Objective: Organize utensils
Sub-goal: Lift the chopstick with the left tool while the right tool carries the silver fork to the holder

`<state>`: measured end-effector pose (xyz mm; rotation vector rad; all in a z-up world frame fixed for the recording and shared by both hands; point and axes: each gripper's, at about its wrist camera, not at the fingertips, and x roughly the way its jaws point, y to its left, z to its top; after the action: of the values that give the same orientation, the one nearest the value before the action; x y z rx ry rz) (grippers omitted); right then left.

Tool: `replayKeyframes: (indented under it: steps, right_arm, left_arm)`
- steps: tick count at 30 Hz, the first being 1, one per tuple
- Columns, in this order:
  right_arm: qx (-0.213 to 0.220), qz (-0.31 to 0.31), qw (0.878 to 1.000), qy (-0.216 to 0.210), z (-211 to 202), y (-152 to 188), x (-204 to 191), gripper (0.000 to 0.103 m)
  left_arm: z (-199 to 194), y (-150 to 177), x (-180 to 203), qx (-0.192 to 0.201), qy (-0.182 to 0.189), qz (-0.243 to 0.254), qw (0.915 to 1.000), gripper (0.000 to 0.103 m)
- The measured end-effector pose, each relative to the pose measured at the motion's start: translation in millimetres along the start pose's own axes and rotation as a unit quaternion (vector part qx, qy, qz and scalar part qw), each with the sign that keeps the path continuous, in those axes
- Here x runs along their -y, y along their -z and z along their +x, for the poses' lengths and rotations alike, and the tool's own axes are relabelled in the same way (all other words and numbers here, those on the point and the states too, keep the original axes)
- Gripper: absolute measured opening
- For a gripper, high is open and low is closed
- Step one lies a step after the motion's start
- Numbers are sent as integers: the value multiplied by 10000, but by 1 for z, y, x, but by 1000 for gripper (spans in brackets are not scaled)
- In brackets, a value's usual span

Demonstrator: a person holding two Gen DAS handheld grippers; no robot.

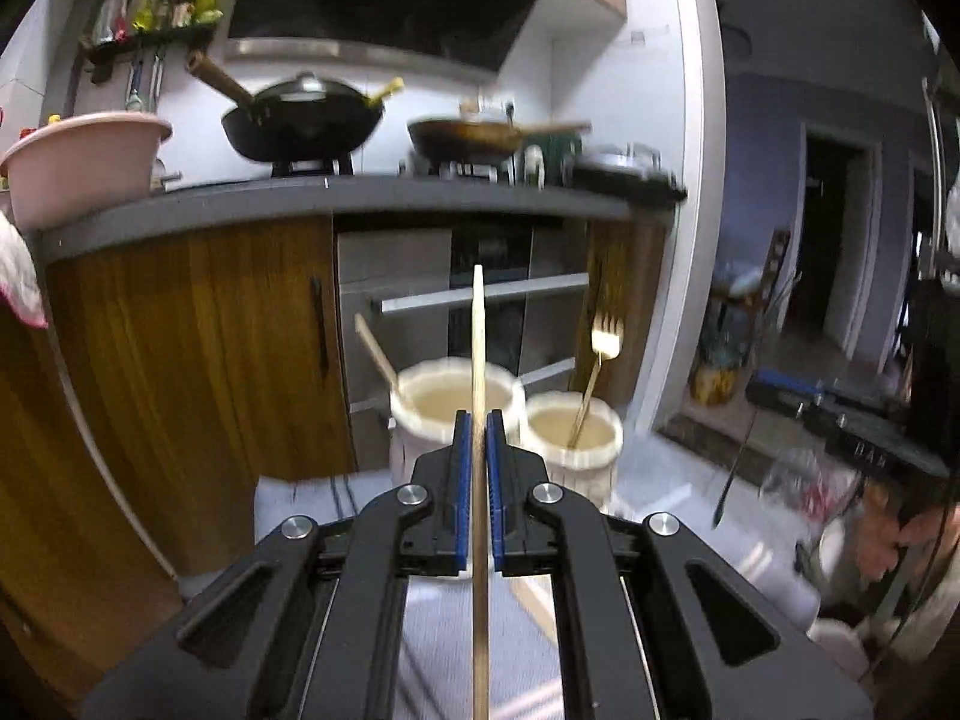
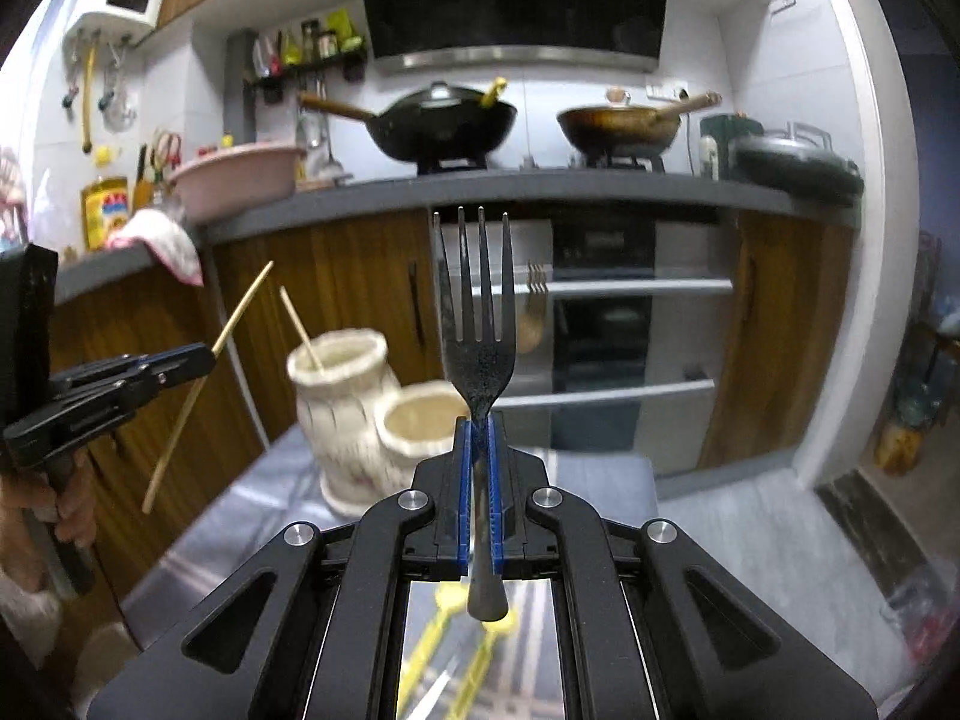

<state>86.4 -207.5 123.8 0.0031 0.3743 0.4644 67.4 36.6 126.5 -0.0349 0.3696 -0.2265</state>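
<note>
Blue-padded fingers [image 1: 462, 480] of the left gripper [image 1: 478, 426] are pressed together on a chopstick [image 1: 478, 330], pinching it along its middle so it points up and forward. Fingers of the right gripper [image 2: 480, 438] likewise pinch a dark fork [image 2: 477, 300] low on its neck, tines up, with the handle end hanging below the pads.

Just beyond both grippers, two cream holders stand touching on a grey surface [image 2: 240, 516]: the tall jar [image 2: 339, 414] and the short jar [image 2: 420, 426] beside it. One chopstick [image 2: 302, 330] already leans in the tall jar; a gold fork [image 1: 594, 372] stands in the short one. Yellow-handled utensils [image 2: 444, 648] lie blurred under the right gripper. Behind is a kitchen counter [image 2: 540, 186] with two woks on a stove.

Judging by this, each piece is held above its jar and not yet dropped in. Risks: the thin chopstick may pivot or slip between the pads if tilted; either tip could catch a jar rim and tip the jar, since the two stand close to the surface's edge; swapping jars would mix the sorting; the two grippers, working close, may bump
</note>
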Motion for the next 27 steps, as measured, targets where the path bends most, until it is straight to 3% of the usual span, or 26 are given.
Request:
replayKeyframes:
  steps: [7, 14, 21, 25, 27]
  right_arm:
    - [354, 170, 9988, -308, 21, -44, -7, 6]
    - [470, 256, 9982, -269, 53, -65, -10, 6]
    - [389, 251, 9989, -94, 79, -52, -8, 6]
    - [415, 241, 9988, -115, 87, -40, -6, 6]
    - [364, 263, 9989, -117, 92, -32, -5, 6]
  left_arm:
    - [22, -45, -5, 556, 216, -212, 9980, 5]
    - [54, -80, -7, 953, 305, -344, 9944, 5]
    - [91, -73, -6, 1107, 182, -333, 9931, 5]
    - [107, -58, 2, 1193, -218, 39, 9926, 5]
    - [113, -52, 2, 1091, -225, 47, 9938, 5]
